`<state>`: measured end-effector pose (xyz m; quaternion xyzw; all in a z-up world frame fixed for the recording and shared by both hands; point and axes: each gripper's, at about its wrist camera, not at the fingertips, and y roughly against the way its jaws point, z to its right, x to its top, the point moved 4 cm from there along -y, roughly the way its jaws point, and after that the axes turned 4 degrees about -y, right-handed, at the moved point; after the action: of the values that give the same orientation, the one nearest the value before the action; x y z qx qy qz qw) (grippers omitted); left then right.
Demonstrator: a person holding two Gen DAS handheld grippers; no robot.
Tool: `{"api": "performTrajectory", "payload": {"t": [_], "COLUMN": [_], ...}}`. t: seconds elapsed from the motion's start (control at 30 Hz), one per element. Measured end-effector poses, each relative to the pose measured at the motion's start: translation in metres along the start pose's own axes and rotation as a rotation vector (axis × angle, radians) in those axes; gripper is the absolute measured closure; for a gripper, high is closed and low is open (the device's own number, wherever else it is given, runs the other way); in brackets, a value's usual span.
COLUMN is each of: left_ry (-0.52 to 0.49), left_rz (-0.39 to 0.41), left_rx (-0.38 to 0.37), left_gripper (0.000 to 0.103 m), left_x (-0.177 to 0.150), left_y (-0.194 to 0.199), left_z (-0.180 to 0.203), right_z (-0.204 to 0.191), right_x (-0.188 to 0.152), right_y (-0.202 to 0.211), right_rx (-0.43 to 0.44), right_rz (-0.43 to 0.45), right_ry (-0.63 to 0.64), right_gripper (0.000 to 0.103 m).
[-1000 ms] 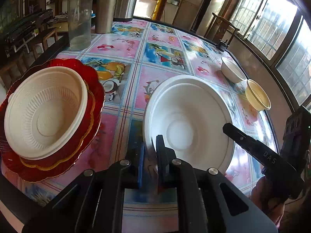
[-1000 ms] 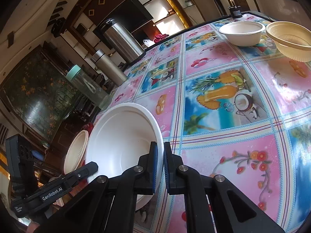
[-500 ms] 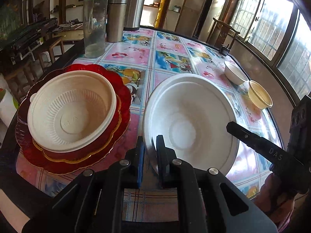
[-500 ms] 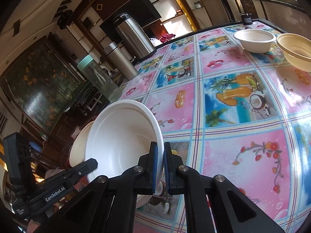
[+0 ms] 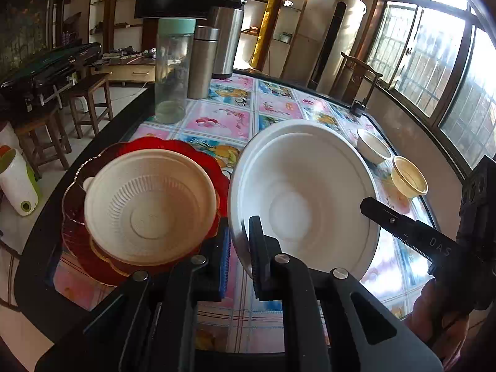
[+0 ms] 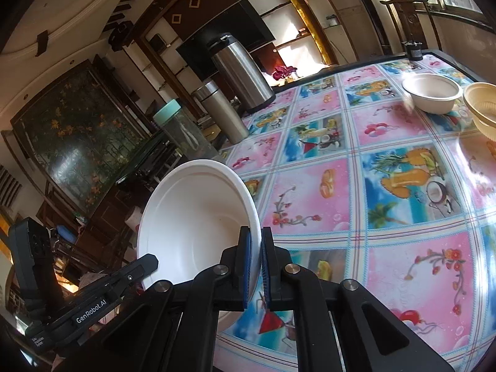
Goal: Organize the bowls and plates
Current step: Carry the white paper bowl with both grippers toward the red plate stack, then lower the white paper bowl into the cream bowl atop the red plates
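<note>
A large white bowl [image 5: 303, 192] hangs tilted above the table, held by both grippers. My left gripper [image 5: 240, 254] is shut on its near rim. On the opposite rim my right gripper [image 6: 254, 257] is shut, the white bowl [image 6: 195, 217] leaning away to its left. Just left of the held bowl, a cream ribbed bowl [image 5: 148, 204] sits in a stack of red scalloped plates [image 5: 198, 152] by the table's left edge. Far right on the table stand a small white bowl [image 5: 373, 147] and a yellowish bowl [image 5: 409, 176].
A glass bottle with a teal lid [image 5: 173, 71], a steel flask [image 5: 203, 62] and a tall steel thermos [image 5: 228, 34] stand at the far left end. The table's black edge [image 5: 37, 248] runs close beside the red plates. Wooden stools [image 5: 90, 102] stand beyond it.
Both grippers have risen with the white bowl, lifting it off the tablecloth and tilting it. It now sits closer to the red plate stack.
</note>
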<state>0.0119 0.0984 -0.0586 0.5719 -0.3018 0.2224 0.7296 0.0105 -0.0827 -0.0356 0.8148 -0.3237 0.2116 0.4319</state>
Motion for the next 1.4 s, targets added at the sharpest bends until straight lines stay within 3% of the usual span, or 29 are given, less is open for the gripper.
{"api": "performTrajectory", "payload": {"t": [0.23,0.47,1.03,1.4], "left_ry": [0.051,0.074,0.183,0.241], "left_rz": [0.067,0.076,-0.010,-0.118], "left_rx": [0.063,0.101,0.200,0.179], "left_gripper": [0.094,0.093,0.092,0.092], "left_x": [0.010,-0.009,-0.011,-0.011], "left_y": [0.026,0.044,0.025,-0.014], "left_z": [-0.037,-0.060,-0.124,-0.137], "right_z": [-0.048,-0.072,-0.118,-0.103], "right_x": [0.004,-0.017,-0.019,-0.020], "right_y": [-0.016,-0.028,-0.103,-0.129], "right_rx": [0.077,0.129,0.133,0.089], "right_rz": [-0.009,-0.061,-0.194,-0.220], "right_ry": [0.052,0.095,0.133,0.087], "right_gripper": [0.097,0.097,0.096,0.096]}}
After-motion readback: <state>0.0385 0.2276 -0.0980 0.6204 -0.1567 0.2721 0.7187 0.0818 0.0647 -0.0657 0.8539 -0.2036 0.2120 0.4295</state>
